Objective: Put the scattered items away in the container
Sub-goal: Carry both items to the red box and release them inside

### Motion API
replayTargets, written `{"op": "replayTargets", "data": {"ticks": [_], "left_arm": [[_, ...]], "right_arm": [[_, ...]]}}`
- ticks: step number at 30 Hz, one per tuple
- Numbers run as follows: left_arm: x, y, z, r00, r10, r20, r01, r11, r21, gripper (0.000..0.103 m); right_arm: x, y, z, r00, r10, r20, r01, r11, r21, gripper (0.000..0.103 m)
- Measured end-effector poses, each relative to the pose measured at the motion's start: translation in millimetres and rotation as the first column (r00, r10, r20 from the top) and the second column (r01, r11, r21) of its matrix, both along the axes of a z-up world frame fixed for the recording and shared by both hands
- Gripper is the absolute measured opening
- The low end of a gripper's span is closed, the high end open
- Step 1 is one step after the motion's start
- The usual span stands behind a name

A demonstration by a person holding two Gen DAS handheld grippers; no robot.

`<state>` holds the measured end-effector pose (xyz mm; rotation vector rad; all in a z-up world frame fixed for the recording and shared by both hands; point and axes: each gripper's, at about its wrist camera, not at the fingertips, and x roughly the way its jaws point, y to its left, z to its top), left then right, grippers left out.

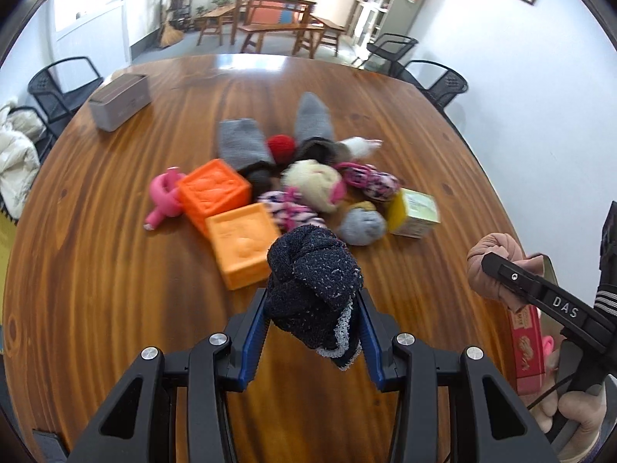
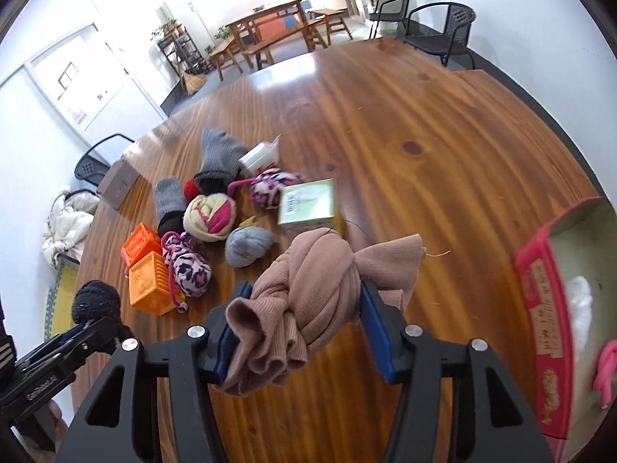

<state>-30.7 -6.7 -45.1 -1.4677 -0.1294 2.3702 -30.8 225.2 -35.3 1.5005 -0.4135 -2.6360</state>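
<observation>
My left gripper (image 1: 313,305) is shut on a dark navy knotted sock (image 1: 314,281), held above the wooden table (image 1: 115,270). My right gripper (image 2: 299,308) is shut on a tan knotted cloth (image 2: 312,281); the same tan cloth (image 1: 489,266) shows at the right of the left wrist view. The red container (image 2: 543,301) sits at the table's right edge with a white item (image 2: 580,301) and a pink item (image 2: 605,370) inside. Scattered on the table are two orange blocks (image 1: 241,239), a grey sock ball (image 1: 362,225), a cream and pink ball (image 1: 316,183) and a green box (image 2: 308,206).
Grey socks (image 1: 241,141), pink patterned sock rolls (image 2: 187,270), a red ball (image 1: 281,146), a pink toy (image 1: 166,196) and a white carton (image 2: 260,158) lie in the pile. A grey box (image 1: 119,102) stands at the far left. Black chairs (image 1: 435,81) ring the table.
</observation>
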Motion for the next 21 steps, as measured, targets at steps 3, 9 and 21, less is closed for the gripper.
{"op": "replayTargets", "data": {"ticks": [3,9,21], "left_arm": [[8.1,30.0,5.1,0.999,-0.051,-0.005,0.051,0.999,0.005,0.045],[26.6,89.7,14.9,0.987,-0.157,-0.023,0.157,0.987,0.008,0.045],[62.8,203.8,35.5,0.940,-0.335,-0.065,0.338,0.940,0.043,0.045]], "right_arm": [[15.0,27.3,11.5,0.999,-0.037,-0.023,0.037,0.999,0.000,0.060],[43.6,76.0,25.8,0.993,-0.105,-0.054,0.106,0.994,0.016,0.060],[91.1,171.2,40.3,0.966,-0.241,-0.090,0.247,0.967,0.058,0.060]]}}
